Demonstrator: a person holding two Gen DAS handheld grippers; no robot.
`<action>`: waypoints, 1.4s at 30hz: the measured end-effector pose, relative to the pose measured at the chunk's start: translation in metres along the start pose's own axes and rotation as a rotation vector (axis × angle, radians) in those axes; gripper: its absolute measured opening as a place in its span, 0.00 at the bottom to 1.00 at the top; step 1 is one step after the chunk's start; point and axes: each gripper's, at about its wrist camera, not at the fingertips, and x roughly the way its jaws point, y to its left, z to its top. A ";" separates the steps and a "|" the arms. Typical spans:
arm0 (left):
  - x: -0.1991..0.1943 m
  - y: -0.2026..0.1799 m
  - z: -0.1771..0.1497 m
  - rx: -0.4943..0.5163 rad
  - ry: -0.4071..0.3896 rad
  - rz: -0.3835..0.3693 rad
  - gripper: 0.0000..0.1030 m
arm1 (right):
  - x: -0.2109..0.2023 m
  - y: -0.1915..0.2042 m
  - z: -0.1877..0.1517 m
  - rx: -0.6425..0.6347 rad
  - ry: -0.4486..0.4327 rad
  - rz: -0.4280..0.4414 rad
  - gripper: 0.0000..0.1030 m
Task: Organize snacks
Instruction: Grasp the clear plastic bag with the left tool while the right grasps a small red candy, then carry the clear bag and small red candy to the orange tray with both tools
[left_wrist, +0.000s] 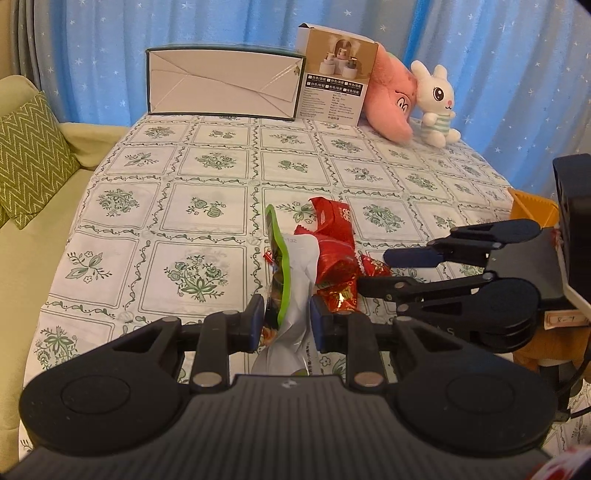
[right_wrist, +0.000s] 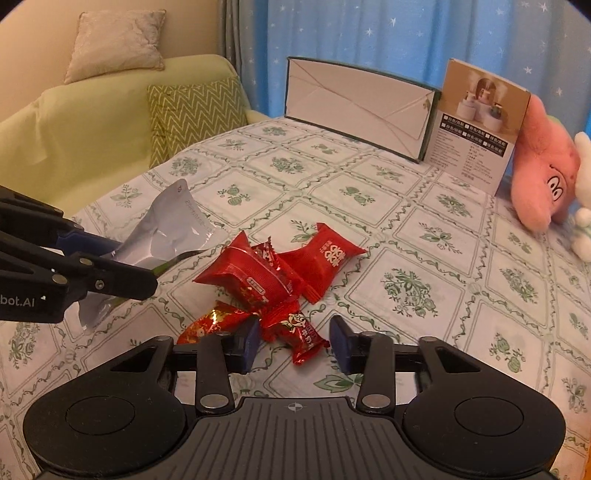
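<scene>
From the left wrist view, the left tool (left_wrist: 287, 325) is clenched on a silver-and-green snack bag (left_wrist: 291, 280), held upright above the worktop (left_wrist: 207, 177). The right tool (left_wrist: 373, 271) reaches in from the right toward the pile of red candy packets (left_wrist: 334, 240).

From the right wrist view, the right tool (right_wrist: 295, 341) is released, its pads standing either side of one red packet (right_wrist: 299, 330) at the pile's near edge, clear of it.
</scene>
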 end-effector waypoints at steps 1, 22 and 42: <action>0.000 0.000 0.000 0.000 0.000 0.000 0.23 | 0.000 0.000 0.000 0.001 0.009 -0.001 0.25; -0.030 -0.044 0.001 0.043 -0.029 -0.011 0.23 | -0.099 -0.010 -0.026 0.245 0.000 -0.130 0.16; -0.079 -0.183 -0.012 0.081 -0.034 -0.174 0.23 | -0.247 -0.045 -0.081 0.490 -0.048 -0.329 0.16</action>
